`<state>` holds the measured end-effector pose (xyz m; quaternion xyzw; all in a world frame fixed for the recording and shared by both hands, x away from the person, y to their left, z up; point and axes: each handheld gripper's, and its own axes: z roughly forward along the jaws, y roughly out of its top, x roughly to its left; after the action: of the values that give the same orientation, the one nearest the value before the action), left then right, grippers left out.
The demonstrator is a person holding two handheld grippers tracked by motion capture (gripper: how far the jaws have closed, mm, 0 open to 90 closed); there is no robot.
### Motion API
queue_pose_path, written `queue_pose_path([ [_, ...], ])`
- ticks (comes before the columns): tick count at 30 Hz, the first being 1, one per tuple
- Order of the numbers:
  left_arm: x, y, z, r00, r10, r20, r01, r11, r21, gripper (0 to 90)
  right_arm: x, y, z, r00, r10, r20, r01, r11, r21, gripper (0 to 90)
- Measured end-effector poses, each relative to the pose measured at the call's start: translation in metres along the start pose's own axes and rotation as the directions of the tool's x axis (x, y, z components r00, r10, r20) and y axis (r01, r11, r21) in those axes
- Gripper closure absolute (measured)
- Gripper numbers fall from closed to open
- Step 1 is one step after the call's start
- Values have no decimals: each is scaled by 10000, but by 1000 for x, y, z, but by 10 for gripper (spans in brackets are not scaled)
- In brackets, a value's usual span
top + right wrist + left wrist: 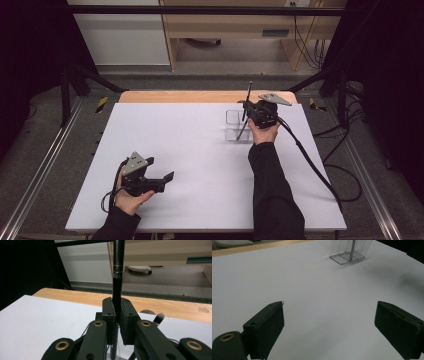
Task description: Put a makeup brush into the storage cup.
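1. Here, one white tabletop (200, 165) carries everything; no writing can be read on it.
2. Two grippers: the left gripper (165, 177), at 7 o'clock, is released, jaws wide apart with nothing between them.
3. The right gripper (246, 106), at 1 o'clock, is clenched on one black brush (117, 277).
4. One clear plastic holder (235, 125) stands just beside the right gripper; the brush leans into it, label-free.

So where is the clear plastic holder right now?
In the high view the clear holder stands on the white table top, right of centre toward the far edge, just left of the right gripper, whose black brush dips into it.
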<state>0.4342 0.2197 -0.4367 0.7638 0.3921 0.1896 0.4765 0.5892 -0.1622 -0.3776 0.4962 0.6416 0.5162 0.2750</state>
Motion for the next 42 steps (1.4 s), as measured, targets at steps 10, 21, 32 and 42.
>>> queue_pose_path([
  [10, 0, 0, 1, 10000, 50, -33, -50, 10000, 39, 82, 0, -11, 4, 10000, -33, 6, 33, 9996, 278, 840],
  [21, 0, -1, 1, 10000, 52, -50, -51, 10000, 60, 82, 1, -23, 8, 10000, -78, 16, 77, 9986, 522, 840],
  [32, 0, -1, 1, 10000, 49, -49, -48, 10000, 61, 82, 1, -32, 11, 9999, -121, 65, 116, 9971, 751, 839],
  [42, 0, -1, 2, 10000, 72, -56, -71, 9999, 105, 82, -2, -39, 11, 9997, -203, 153, 188, 9954, 941, 839],
])
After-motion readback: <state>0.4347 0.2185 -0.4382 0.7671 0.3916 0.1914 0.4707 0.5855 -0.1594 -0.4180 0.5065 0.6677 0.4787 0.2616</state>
